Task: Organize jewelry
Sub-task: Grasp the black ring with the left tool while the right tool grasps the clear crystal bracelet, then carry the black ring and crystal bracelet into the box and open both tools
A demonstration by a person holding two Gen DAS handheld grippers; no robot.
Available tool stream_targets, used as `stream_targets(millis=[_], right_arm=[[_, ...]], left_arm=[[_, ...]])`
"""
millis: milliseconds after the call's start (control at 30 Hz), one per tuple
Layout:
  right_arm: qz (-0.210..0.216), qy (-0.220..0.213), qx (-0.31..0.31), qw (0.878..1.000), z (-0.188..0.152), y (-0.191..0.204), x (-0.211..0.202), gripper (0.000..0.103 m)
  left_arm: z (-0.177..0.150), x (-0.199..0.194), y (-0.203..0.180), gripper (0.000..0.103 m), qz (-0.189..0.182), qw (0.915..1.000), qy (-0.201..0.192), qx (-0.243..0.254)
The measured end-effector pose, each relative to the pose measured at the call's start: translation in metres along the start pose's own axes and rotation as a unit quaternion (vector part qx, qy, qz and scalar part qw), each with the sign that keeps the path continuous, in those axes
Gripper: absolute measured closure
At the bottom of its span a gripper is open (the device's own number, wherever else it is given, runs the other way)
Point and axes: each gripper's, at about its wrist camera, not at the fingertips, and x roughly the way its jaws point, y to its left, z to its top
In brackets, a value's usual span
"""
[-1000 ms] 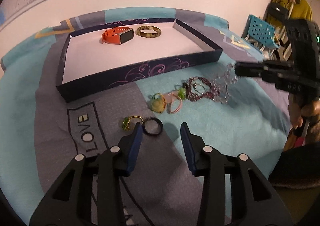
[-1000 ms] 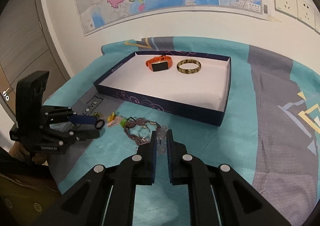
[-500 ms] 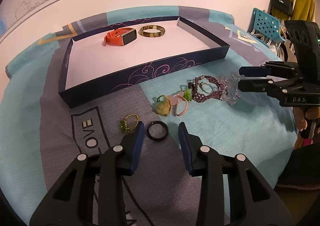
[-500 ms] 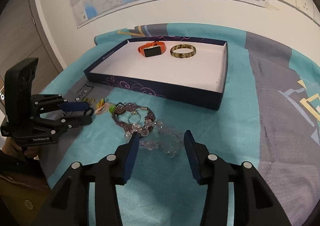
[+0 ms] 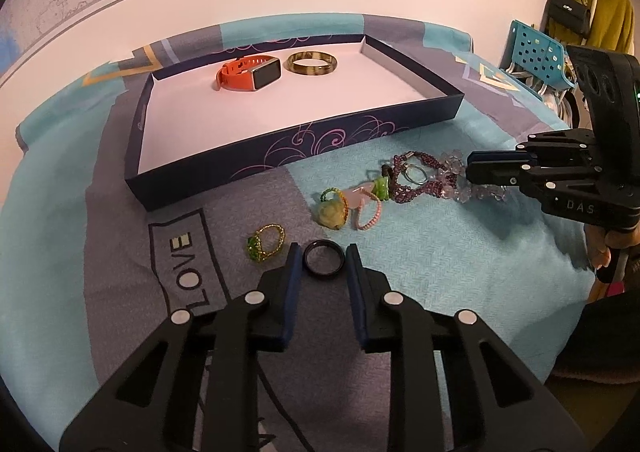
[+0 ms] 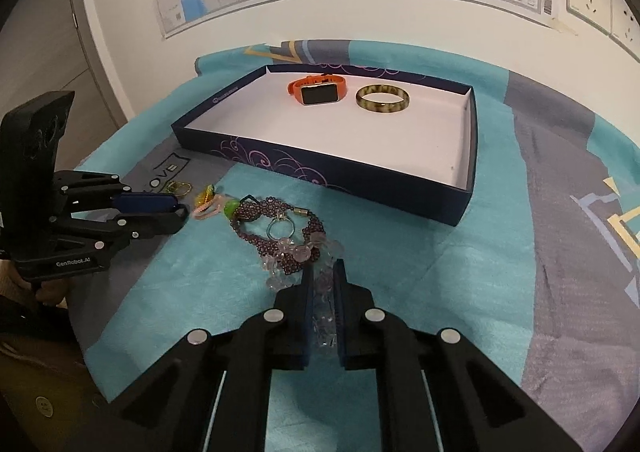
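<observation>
A dark blue tray point(image 5: 280, 155) point(image 6: 328, 171) holds an orange watch point(image 5: 248, 73) point(image 6: 318, 90) and a brown bangle point(image 5: 313, 63) point(image 6: 383, 99). My left gripper point(image 5: 323, 260) is open, its fingers on either side of a black ring point(image 5: 323, 259) on the cloth. My right gripper point(image 6: 323, 276) is shut on a clear crystal bead bracelet point(image 6: 316, 252) point(image 5: 476, 189) that lies against a purple bead bracelet point(image 6: 276, 228) point(image 5: 420, 177).
On the cloth lie a gold-green ring point(image 5: 266, 242), a yellow-green charm bracelet point(image 5: 333, 209) and a pink bracelet point(image 5: 367, 211). The wall with a map stands behind the tray. A blue basket point(image 5: 536, 51) and hung bags stand at the far right.
My right gripper closed from open onto the crystal bracelet. My left gripper moved forward until its fingers bracket the black ring.
</observation>
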Motion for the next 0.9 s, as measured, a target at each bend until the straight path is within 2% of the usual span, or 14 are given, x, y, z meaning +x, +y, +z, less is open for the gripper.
stream_targets(millis=[300, 900], right_arm=[[0.028, -0.039, 0.016, 0.999, 0.012, 0.001, -0.026, 0.095], [0.031, -0.088, 0.004, 0.996, 0.046, 0.006, -0.052, 0.095]], left_arm=[[0.0, -0.007, 0.0, 0.08, -0.007, 0.9999, -0.009, -0.003], [0.021, -0.033, 0.002, 0.08, -0.019, 0.9982, -0.056, -0.005]])
